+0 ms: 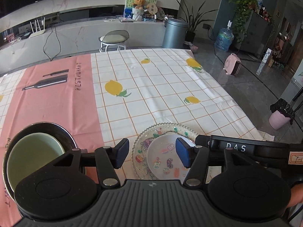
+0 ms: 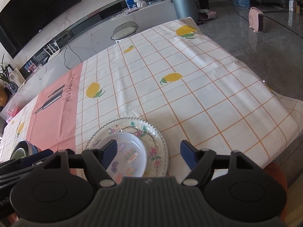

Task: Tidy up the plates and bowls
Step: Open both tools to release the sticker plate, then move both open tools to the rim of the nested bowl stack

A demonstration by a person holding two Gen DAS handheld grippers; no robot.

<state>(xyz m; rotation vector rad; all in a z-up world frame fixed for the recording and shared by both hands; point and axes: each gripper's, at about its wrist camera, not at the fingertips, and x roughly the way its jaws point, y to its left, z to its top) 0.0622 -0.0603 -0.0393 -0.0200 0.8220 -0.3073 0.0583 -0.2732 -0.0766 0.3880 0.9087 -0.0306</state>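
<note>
A small white plate with stickers (image 1: pixel 166 160) lies on a larger clear beaded glass plate (image 1: pixel 144 140) near the table's front edge; both also show in the right wrist view, the white plate (image 2: pixel 130 155) on the glass plate (image 2: pixel 157 132). A pale green bowl (image 1: pixel 32 155) sits nested inside a dark metal bowl (image 1: pixel 62 132) at the left; it shows in the right wrist view (image 2: pixel 22 149) too. My left gripper (image 1: pixel 150 154) is open and empty above the plates. My right gripper (image 2: pixel 148 155) is open and empty above the plates' right side.
The table carries a checked lemon-print cloth (image 1: pixel 151 87) with a pink panel (image 1: pixel 56 98). Its right edge (image 2: pixel 265 87) drops to the floor. A stool (image 1: pixel 113 37) stands behind the far edge. The right gripper's body (image 1: pixel 246 147) lies beside the left one.
</note>
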